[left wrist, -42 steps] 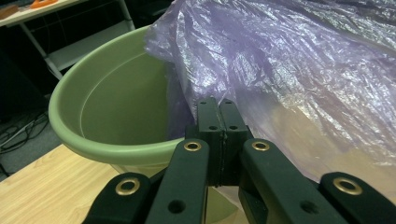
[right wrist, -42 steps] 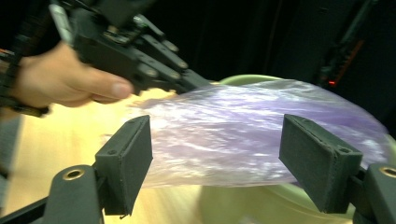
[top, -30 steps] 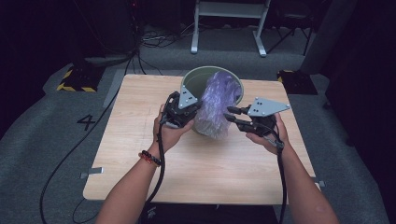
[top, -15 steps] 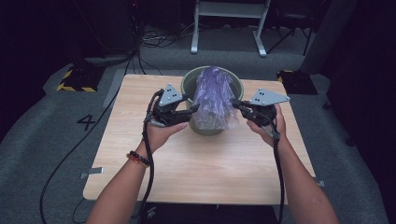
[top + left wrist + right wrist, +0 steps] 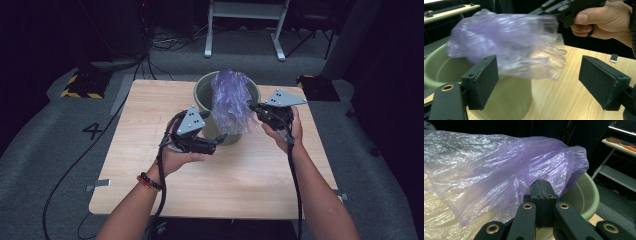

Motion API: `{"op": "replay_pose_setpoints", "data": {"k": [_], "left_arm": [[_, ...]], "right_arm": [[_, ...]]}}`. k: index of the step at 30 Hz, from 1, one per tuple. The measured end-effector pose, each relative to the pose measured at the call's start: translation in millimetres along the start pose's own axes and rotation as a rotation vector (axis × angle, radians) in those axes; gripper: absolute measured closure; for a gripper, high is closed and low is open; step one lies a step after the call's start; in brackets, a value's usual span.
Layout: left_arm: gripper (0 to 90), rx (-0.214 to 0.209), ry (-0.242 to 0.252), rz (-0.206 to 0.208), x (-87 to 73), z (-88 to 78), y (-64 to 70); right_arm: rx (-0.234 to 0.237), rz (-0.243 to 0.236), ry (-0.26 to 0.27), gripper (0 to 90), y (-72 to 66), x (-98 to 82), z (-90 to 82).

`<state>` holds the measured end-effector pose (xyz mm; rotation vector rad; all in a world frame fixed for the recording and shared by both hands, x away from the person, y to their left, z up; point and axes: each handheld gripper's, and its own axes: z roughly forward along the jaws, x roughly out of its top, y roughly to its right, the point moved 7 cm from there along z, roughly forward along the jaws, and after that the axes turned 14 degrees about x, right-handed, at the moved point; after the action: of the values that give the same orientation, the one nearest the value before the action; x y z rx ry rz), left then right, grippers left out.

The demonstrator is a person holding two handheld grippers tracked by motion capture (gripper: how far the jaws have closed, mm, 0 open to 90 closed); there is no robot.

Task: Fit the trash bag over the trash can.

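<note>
Left tool [image 5: 218, 141] has let go; one purple bag [image 5: 231, 102], one bin [image 5: 205, 95].

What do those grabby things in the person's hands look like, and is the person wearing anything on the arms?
Each one, the left gripper and the right gripper, is black with two flat, square-ended jaws, brass-coloured rivets at the joints and a grey three-cornered plate on top. A black cable trails from each. The arms have no sleeves, and the left wrist wears a dark bead bracelet with an orange band.
</note>
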<state>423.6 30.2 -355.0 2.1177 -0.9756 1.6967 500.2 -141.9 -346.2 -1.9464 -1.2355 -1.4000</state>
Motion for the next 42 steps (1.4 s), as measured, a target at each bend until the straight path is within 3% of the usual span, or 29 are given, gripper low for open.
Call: {"op": "replay_pose_setpoints", "data": {"k": [2, 4, 6, 7, 10, 14, 17, 22, 26, 30, 32, 35, 39, 40, 42], "left_arm": [[19.0, 0.061, -0.027, 0.018, 0.6, 8.1, 1.9], [22.5, 0.112, -0.053, 0.004, 1.3, 17.0, -1.9], [26.2, 0.120, -0.063, -0.042, 2.7, 23.3, -7.3], [29.0, 0.124, -0.065, -0.042, 3.0, 25.5, -10.3], [46.2, 0.148, -0.070, -0.045, 2.7, 30.7, -19.6], [74.9, 0.162, -0.064, -0.014, 3.1, 30.5, -29.0], [87.7, 0.172, -0.059, -0.009, 4.8, 28.3, -34.7], [89.6, 0.174, -0.052, -0.025, 6.3, 23.2, -38.1], [89.7, 0.193, -0.065, -0.029, 7.5, 22.0, -38.1], [89.8, 0.204, -0.074, -0.040, 10.3, 22.8, -38.0], [89.8, 0.199, -0.075, -0.043, 11.7, 23.0, -37.0], [89.8, 0.193, -0.074, -0.035, 12.3, 23.0, -35.2], [89.8, 0.192, -0.078, -0.041, 10.0, 20.0, -38.9], [89.8, 0.194, -0.082, -0.048, 8.2, 18.7, -40.8], [89.8, 0.202, -0.093, -0.054, 3.0, 16.1, -47.1]], "right_arm": [[0.005, 0.000, 0.002, 90.0, -0.9, 0.8, 1.5], [0.012, -0.003, 0.002, 90.0, -2.2, 1.2, 2.5], [0.021, -0.005, 0.005, 90.0, -3.8, 1.6, 2.6], [0.025, -0.005, 0.010, 90.0, -4.7, 2.0, 1.9], [0.037, -0.021, 0.020, 90.0, -8.4, 3.5, -1.3], [0.044, -0.028, 0.025, 88.6, -11.0, 3.5, -5.8], [0.053, -0.021, 0.033, 84.0, -11.5, 2.8, -9.8], [0.066, -0.050, 0.069, 58.3, -18.9, 7.5, -18.2], [0.116, -0.068, 0.106, 40.4, -33.0, 11.8, -23.3], [0.155, -0.123, 0.086, 30.7, -48.4, 11.9, -20.7], [0.151, -0.152, 0.060, 27.5, -54.0, 10.8, -16.7], [0.071, -0.196, 0.000, 32.4, -52.8, 8.6, -8.4], [-0.040, -0.177, -0.049, 65.6, -34.3, 2.9, -2.0], [-0.061, -0.160, -0.056, 75.0, -27.3, 0.7, -2.3], [-0.069, -0.106, -0.045, 85.7, -13.6, -3.8, -4.2]]}}
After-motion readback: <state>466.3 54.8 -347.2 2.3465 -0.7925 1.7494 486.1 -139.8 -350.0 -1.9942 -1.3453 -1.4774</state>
